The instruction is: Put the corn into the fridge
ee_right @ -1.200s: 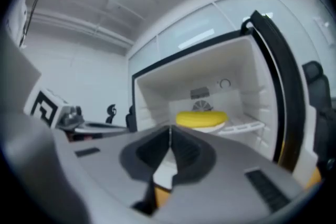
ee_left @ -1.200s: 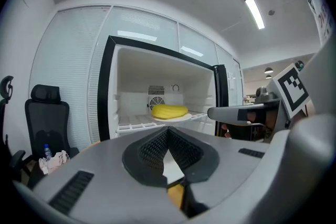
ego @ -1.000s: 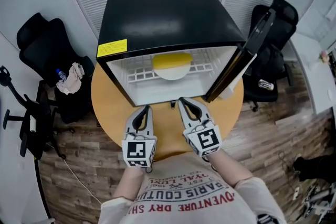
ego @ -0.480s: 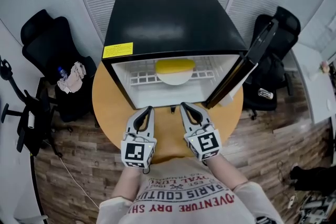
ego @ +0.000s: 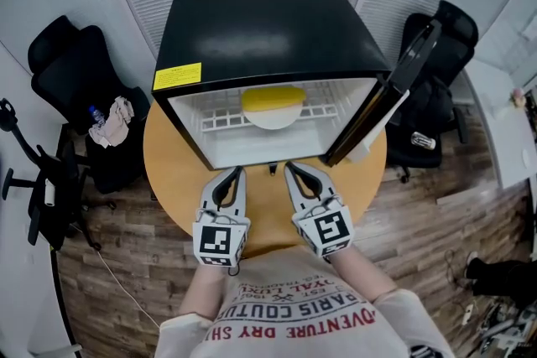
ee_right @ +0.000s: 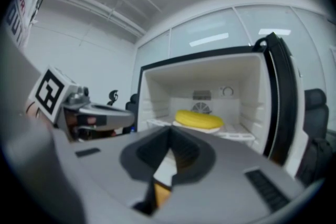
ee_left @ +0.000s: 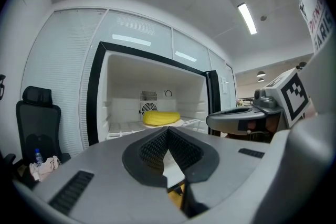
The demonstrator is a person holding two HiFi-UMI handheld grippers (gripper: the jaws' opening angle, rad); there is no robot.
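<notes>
Corn [ego: 273,97] lying on white plate [ego: 273,120], plate resting on wire shelf [ego: 216,120] inside fridge [ego: 268,21]. Fridge door [ego: 396,84] standing open at right. Fridge sitting on round wooden table [ego: 168,172]. Left gripper [ego: 237,173] and right gripper [ego: 289,168] hovering side by side above table, just in front of open fridge, both pointing into it, well apart from corn. Left jaws pressing together, nothing between them. Right jaws likewise closing fully on nothing. Black office chair [ego: 74,71] standing left of table.
</notes>
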